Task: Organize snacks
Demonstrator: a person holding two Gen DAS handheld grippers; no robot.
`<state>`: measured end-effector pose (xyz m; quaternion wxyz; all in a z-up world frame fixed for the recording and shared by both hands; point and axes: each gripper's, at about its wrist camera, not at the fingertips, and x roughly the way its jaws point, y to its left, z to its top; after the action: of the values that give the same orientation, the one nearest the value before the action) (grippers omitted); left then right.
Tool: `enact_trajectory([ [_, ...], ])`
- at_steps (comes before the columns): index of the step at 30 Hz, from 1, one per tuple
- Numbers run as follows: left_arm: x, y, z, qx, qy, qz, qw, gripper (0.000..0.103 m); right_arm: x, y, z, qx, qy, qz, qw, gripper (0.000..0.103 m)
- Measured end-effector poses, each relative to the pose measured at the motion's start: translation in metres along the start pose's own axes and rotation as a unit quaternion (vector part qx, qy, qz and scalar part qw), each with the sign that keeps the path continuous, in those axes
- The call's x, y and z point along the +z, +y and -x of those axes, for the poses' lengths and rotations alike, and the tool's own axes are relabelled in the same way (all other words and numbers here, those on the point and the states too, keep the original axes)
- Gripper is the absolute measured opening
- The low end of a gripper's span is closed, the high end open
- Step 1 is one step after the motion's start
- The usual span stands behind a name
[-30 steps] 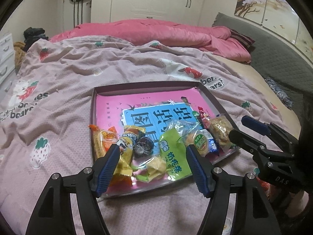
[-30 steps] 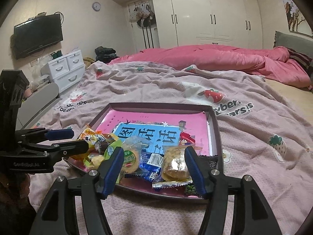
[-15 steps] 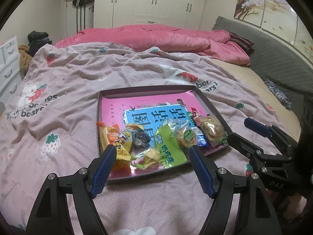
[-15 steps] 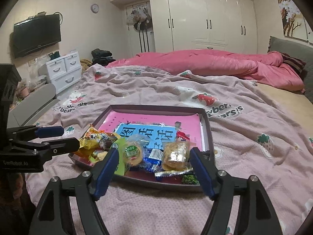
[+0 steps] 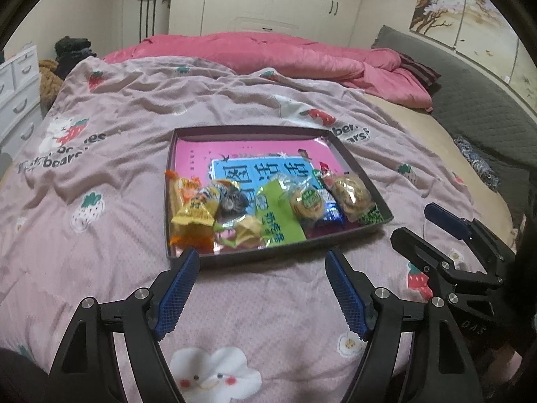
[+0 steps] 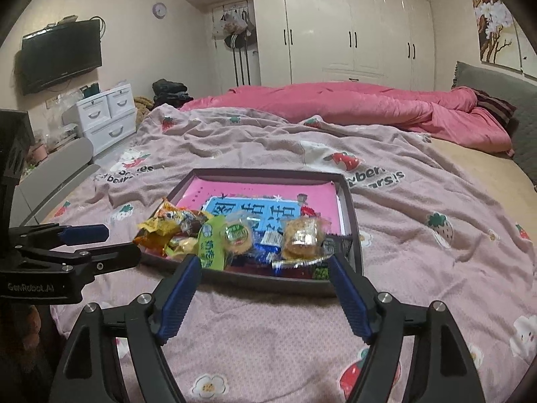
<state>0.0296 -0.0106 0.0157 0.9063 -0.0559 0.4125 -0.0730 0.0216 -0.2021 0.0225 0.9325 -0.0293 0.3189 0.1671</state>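
A dark shallow tray (image 5: 355, 164) with a pink and blue lining lies on the bed; it also shows in the right wrist view (image 6: 354, 221). Several wrapped snacks lie along its near edge: a yellow-orange packet (image 5: 193, 210), a green packet (image 5: 277, 216), a round biscuit (image 5: 307, 201) and a cracker pack (image 5: 350, 194). My left gripper (image 5: 261, 268) is open and empty, just short of the tray's near rim. My right gripper (image 6: 263, 270) is open and empty, also just short of the near rim, and appears at the right of the left wrist view (image 5: 436, 228).
The bed has a mauve strawberry-print cover (image 5: 117, 117) and a pink duvet (image 5: 268, 50) at the far side. A grey headboard (image 5: 470, 100) runs along the right. White drawers (image 6: 107, 117) and a wall television (image 6: 60, 53) stand to the left.
Both grippers have drawn back from over the snacks toward me and now sit outside the tray's near rim. Both stayed open. The snacks have not moved.
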Motion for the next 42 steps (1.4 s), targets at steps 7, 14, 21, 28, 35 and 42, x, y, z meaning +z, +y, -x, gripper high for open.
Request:
enact_trajectory([
  [7, -0.01, -0.001, 0.004, 0.0, 0.011, 0.003, 0.9999, 0.079, -0.008, 0.0, 0.004, -0.006, 0.014, -0.011, 1.0, 0.077],
  [14, -0.017, -0.004, 0.006, -0.004, 0.02, 0.001, 0.9998, 0.079, -0.014, 0.002, 0.007, -0.014, 0.023, -0.009, 1.0, 0.077],
  [21, -0.022, -0.004, 0.011, -0.004, 0.022, 0.004, 0.9997, 0.079, -0.015, 0.005, 0.011, -0.018, 0.022, -0.001, 1.0, 0.077],
  [28, -0.031, 0.001, 0.021, -0.004, 0.022, 0.019, 0.9996, 0.079, -0.018, 0.01, 0.019, -0.025, 0.019, 0.007, 0.999, 0.078],
  [35, -0.033, -0.001, 0.018, -0.002, 0.021, 0.012, 0.9997, 0.079, -0.021, 0.02, 0.019, -0.025, 0.026, 0.02, 0.999, 0.08],
  [42, -0.034, 0.001, 0.009, 0.004, 0.029, 0.01, 0.9995, 0.079, -0.023, 0.018, 0.01, -0.027, 0.036, 0.01, 0.999, 0.08],
])
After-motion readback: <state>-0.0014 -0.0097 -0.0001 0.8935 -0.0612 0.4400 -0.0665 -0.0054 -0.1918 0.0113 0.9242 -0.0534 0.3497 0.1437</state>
